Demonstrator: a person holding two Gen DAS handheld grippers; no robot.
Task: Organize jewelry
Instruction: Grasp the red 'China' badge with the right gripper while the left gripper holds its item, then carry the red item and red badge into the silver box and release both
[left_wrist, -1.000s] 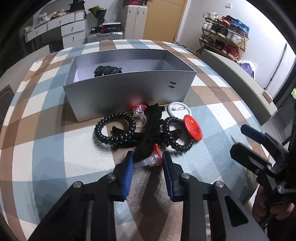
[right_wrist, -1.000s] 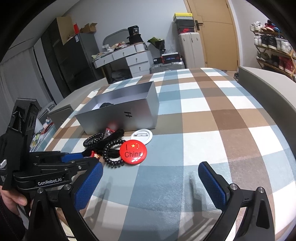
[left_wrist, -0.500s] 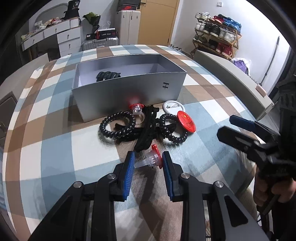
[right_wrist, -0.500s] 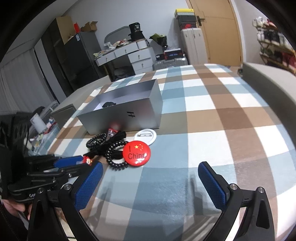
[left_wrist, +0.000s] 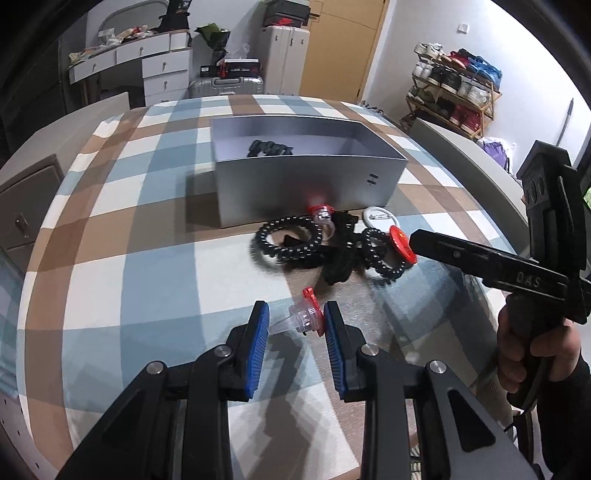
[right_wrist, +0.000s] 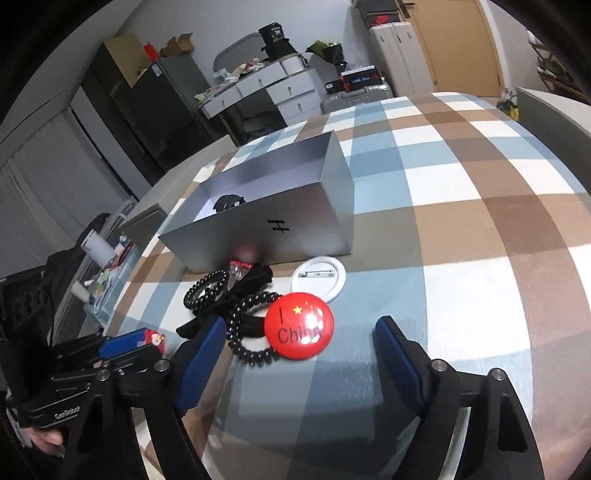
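The left gripper (left_wrist: 295, 325) is clamped on a small clear ring with a red top (left_wrist: 306, 314), held just above the checked surface (left_wrist: 155, 280). The right gripper (right_wrist: 299, 350) is closing, its blue pads either side of a red "China" badge (right_wrist: 299, 325) but not pressing on it. That badge leans on a black coil hair tie (right_wrist: 251, 332). Beside it lie a white badge (right_wrist: 318, 282), face down, and a black bow (right_wrist: 240, 295). Behind them stands the open grey box (right_wrist: 266, 221) with a dark item inside (left_wrist: 269, 147).
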